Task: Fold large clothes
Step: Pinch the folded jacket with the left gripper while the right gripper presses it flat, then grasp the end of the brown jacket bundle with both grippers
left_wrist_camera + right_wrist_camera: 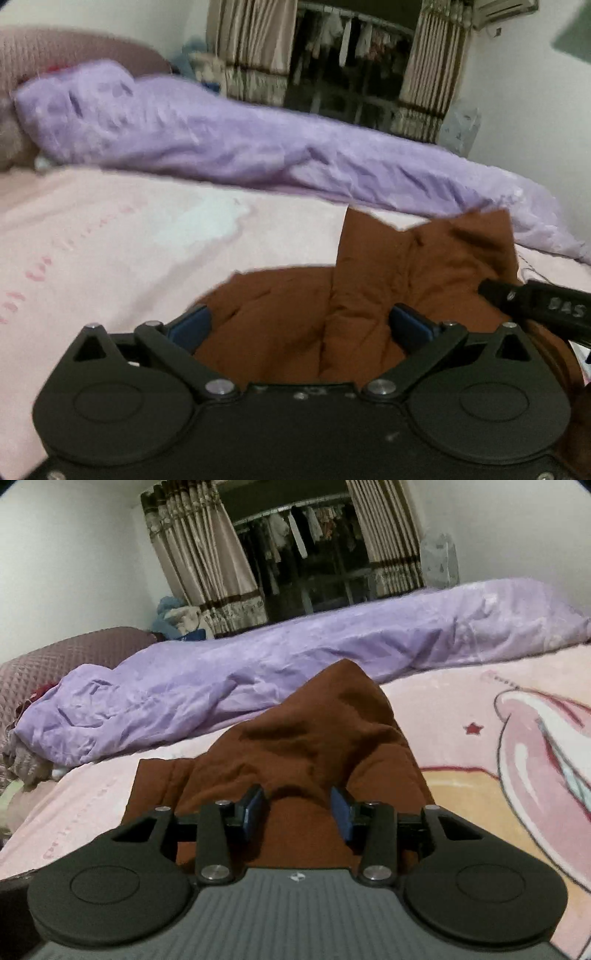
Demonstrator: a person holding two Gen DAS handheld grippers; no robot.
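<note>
A rust-brown garment (388,280) lies bunched on the pink bed cover (110,251). My left gripper (299,325) is wide open, its blue pads (192,326) on either side of the cloth and apart from a raised fold. In the right wrist view the same brown garment (317,738) rises in a peak in front of my right gripper (298,812), whose blue pads (255,808) stand partly open with a ridge of cloth between them; whether they pinch it is unclear. A black part of the right gripper (539,302) shows at the left view's right edge.
A long lilac quilt (229,147) (295,653) lies rolled along the far side of the bed. A mauve quilted headboard (74,650) stands at the left. Striped curtains (207,554) and a dark window are behind. The pink cover (498,738) has a cartoon print.
</note>
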